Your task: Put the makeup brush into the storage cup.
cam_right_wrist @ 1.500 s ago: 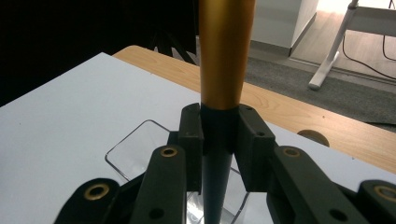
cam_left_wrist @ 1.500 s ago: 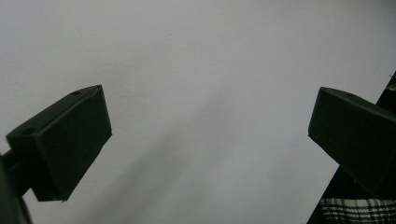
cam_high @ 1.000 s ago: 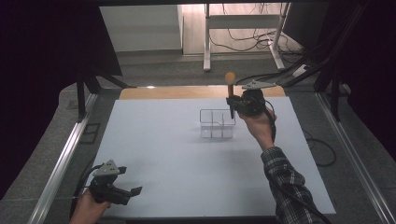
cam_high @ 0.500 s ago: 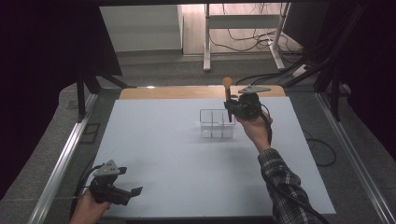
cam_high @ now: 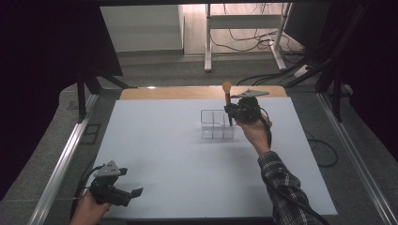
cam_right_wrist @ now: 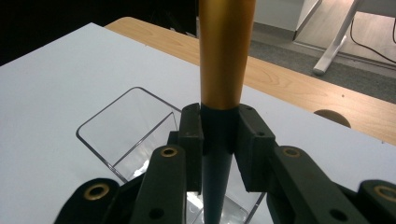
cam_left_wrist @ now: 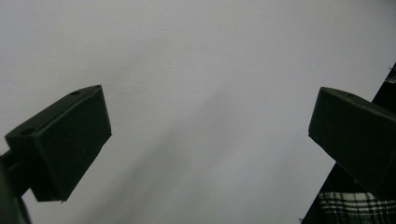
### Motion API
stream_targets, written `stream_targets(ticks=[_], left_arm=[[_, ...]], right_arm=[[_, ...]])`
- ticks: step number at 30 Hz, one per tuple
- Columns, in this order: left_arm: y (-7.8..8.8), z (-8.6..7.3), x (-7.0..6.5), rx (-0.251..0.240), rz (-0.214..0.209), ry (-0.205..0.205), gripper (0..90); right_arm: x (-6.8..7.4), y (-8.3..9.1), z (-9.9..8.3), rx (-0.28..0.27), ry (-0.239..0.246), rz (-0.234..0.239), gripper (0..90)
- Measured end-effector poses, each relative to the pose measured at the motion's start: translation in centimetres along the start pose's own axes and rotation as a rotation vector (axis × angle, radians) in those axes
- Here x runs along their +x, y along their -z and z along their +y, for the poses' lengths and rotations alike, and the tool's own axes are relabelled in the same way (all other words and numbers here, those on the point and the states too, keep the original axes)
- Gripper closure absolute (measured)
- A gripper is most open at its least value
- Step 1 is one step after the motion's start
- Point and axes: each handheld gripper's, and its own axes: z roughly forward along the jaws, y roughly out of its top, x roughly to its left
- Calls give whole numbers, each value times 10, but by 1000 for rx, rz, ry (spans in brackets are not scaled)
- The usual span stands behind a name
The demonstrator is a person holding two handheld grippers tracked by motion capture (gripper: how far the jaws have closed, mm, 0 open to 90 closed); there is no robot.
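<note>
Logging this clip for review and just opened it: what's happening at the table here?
A person works with a gripper in each hand. The right gripper is shut on an upright pen-like tool with a gold upper part and dark lower part, its tip pointing down into a clear compartment organizer on the white table. The left gripper rests open near the table's near edge, holding nothing.

Gold-and-black brush [cam_right_wrist: 226, 51], clear organizer [cam_right_wrist: 126, 128], plaid sleeve [cam_high: 281, 180]
</note>
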Motion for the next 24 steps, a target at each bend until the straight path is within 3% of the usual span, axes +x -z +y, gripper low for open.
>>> stream_targets(ticks=[24], left_arm=[[0,-1,0,13,-4,1,0]], right_arm=[[2,-13,-21,65,5,10,721]])
